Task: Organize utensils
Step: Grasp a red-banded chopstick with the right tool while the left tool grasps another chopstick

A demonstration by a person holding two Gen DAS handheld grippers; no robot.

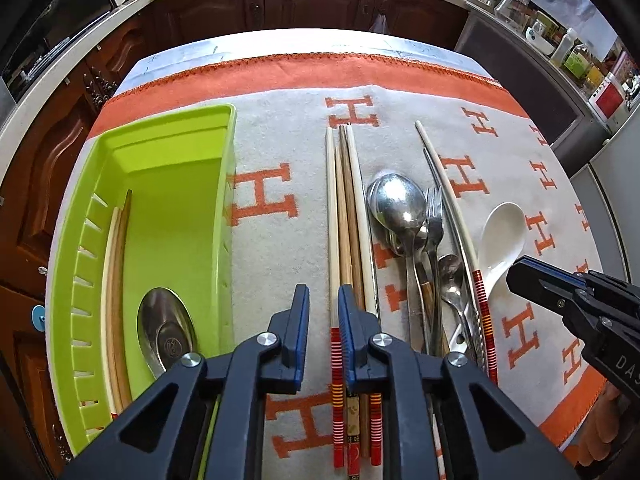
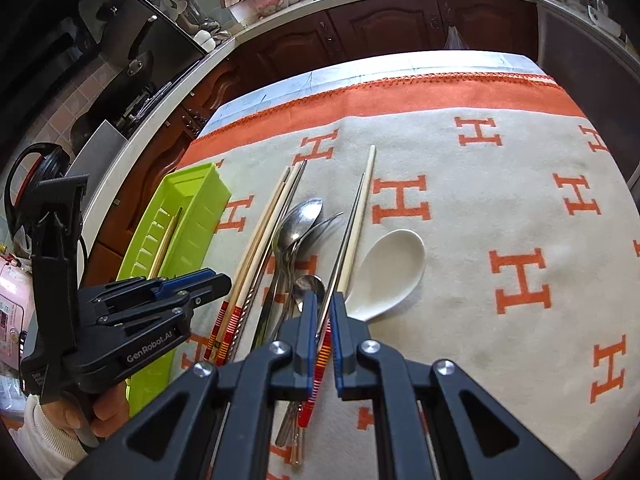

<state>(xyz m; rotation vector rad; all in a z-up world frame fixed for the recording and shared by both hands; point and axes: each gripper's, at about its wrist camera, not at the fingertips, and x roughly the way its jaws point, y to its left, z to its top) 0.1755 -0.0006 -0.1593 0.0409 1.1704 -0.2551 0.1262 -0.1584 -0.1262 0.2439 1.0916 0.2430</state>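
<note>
A lime green tray on the left holds two chopsticks and a steel spoon. On the cloth lie several chopsticks, steel spoons and a fork, a long white chopstick and a white ceramic spoon. My left gripper is open, its jaws on either side of a red-banded white chopstick. My right gripper is open around the red-banded chopstick and a metal one beside it, just left of the white spoon.
The table carries a grey cloth with orange H letters and an orange border. Dark wood cabinets and a cluttered counter ring the table. The cloth's right half is bare of utensils.
</note>
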